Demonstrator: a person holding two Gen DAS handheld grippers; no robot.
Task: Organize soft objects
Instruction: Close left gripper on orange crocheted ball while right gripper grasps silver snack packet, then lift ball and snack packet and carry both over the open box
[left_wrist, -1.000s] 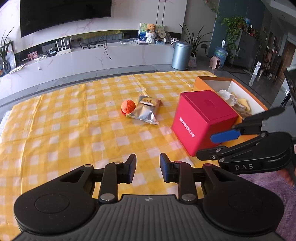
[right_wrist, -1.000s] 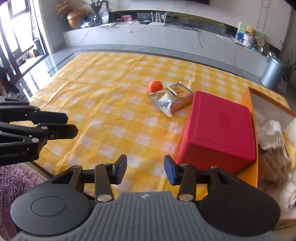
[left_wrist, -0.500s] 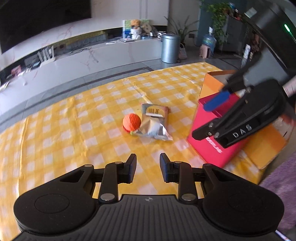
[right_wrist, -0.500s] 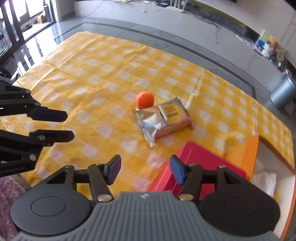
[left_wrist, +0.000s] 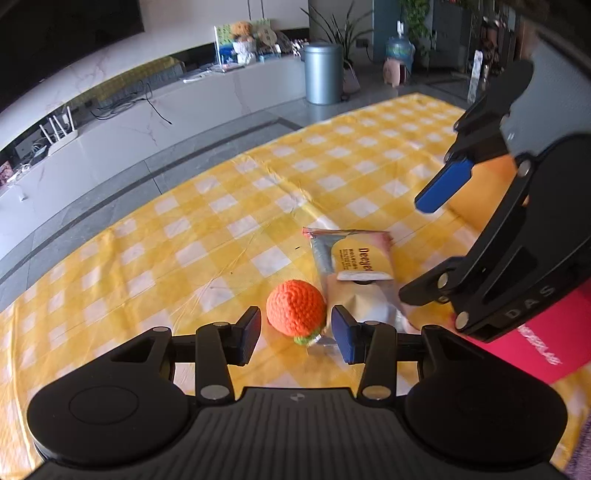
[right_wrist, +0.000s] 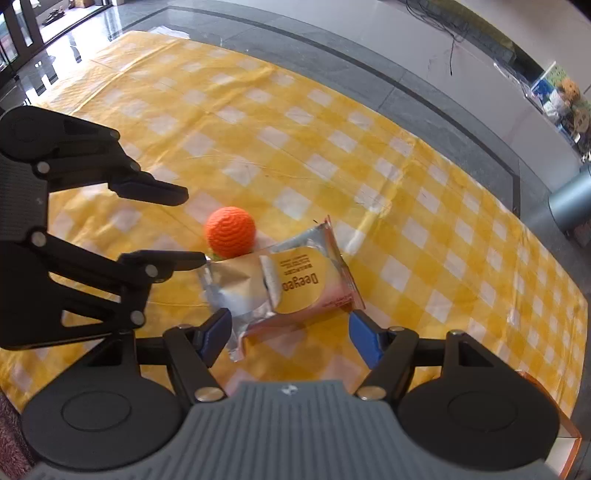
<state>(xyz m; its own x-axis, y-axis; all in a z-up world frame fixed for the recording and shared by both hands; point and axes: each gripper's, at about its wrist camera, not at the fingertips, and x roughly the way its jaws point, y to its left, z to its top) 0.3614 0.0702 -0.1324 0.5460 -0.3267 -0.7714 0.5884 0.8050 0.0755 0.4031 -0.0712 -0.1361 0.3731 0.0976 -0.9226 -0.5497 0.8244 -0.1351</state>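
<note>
Left gripper (left_wrist: 295, 330) jaws apart around the crocheted orange ball (left_wrist: 296, 307), lower centre of frame: light, squashy, grip across its middle. Right gripper (right_wrist: 290, 334) also apart, straddling the foil snack packet (right_wrist: 284, 284) at centre; slippery, crinkly, pinch gently across its width.

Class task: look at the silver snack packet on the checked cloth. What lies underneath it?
Under the snack packet only the yellow checked cloth shows. The crocheted orange ball sits beside it, apparently touching. Anything beneath the packet's middle is hidden.
</note>
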